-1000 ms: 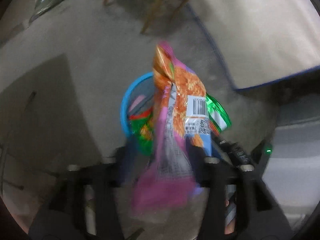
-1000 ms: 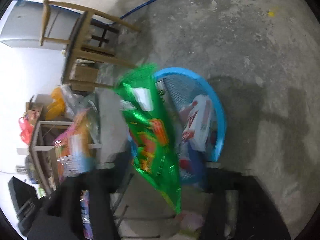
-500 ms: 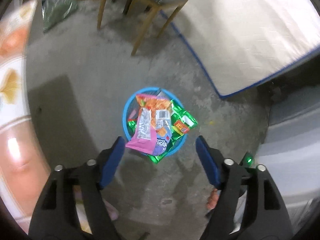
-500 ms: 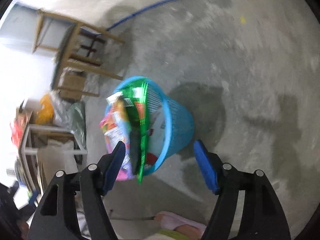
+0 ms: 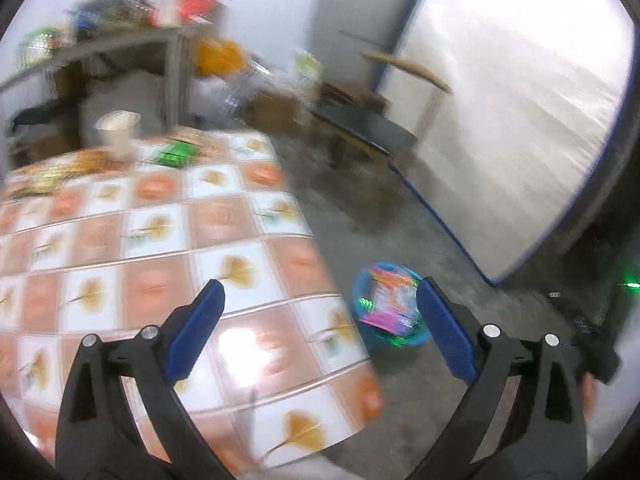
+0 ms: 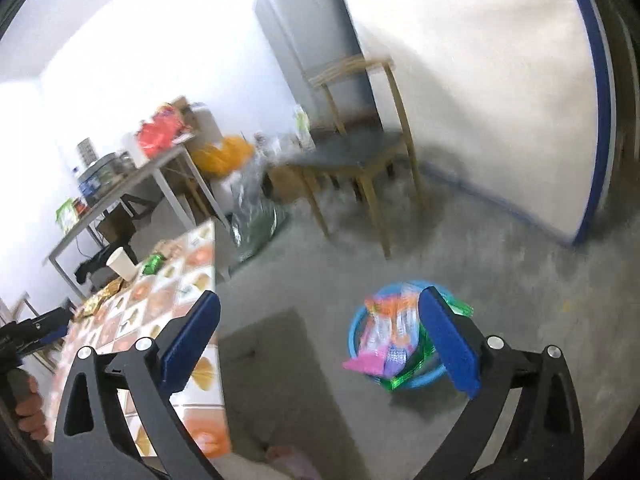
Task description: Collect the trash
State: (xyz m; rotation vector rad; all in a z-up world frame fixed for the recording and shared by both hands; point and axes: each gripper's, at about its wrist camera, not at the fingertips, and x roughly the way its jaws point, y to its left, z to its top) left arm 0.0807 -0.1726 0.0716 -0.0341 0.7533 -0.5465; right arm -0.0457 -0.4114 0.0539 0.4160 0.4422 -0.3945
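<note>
Your left gripper (image 5: 318,322): blue-padded jaws wide apart and opening, nothing between them, touching nothing. It hangs over the near corner of the table with the orange-and-white tiled cloth (image 5: 160,232).

Your right gripper (image 6: 320,330): the same, jaws spread wide and opening, empty, above bare grey concrete floor (image 6: 500,264).

The round blue plastic basket (image 5: 362,334) stands on the floor just off the table's corner. Crumpled snack wrappers in pink, orange and green (image 5: 390,300) fill it and stick out over its rim.

Left view only: more of the tabletop, with a white paper cup (image 5: 118,130) and a green foil wrapper (image 5: 174,154) near its far edge, both blurred.

Right view only: a wooden chair with a dark seat (image 6: 360,148), a grey refrigerator (image 6: 316,32) behind it, and your hand on the other gripper's handle (image 6: 30,412) at the left edge.
</note>
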